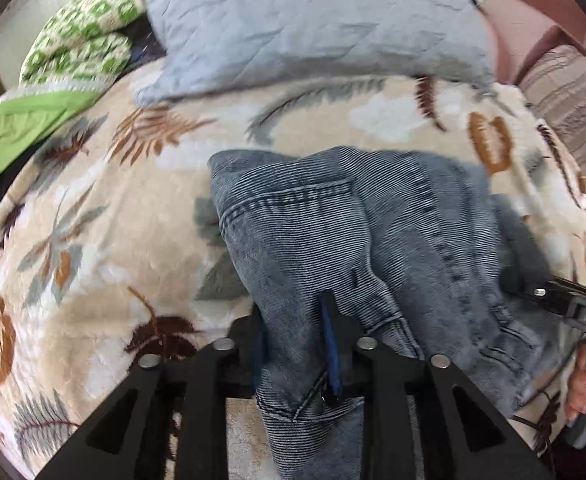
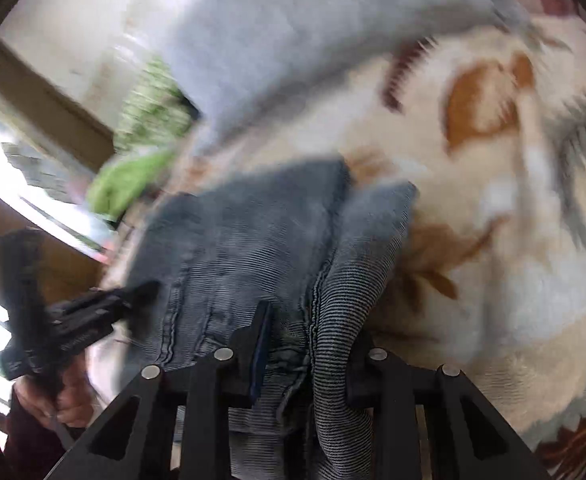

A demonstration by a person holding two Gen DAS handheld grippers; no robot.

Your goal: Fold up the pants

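Blue-grey denim pants lie bunched on a leaf-patterned blanket. In the left wrist view my left gripper is shut on a fold of the denim, which runs between its blue pads and hangs toward the camera. In the right wrist view, which is blurred, my right gripper is shut on another edge of the pants; ribbed fabric drapes over its right finger and hides it. The other gripper shows at the left of that view, with a hand on its handle.
A pale blue quilted pillow lies across the back of the bed. A green patterned cloth is heaped at the back left. Striped fabric sits at the right edge. The blanket spreads to the right of the pants.
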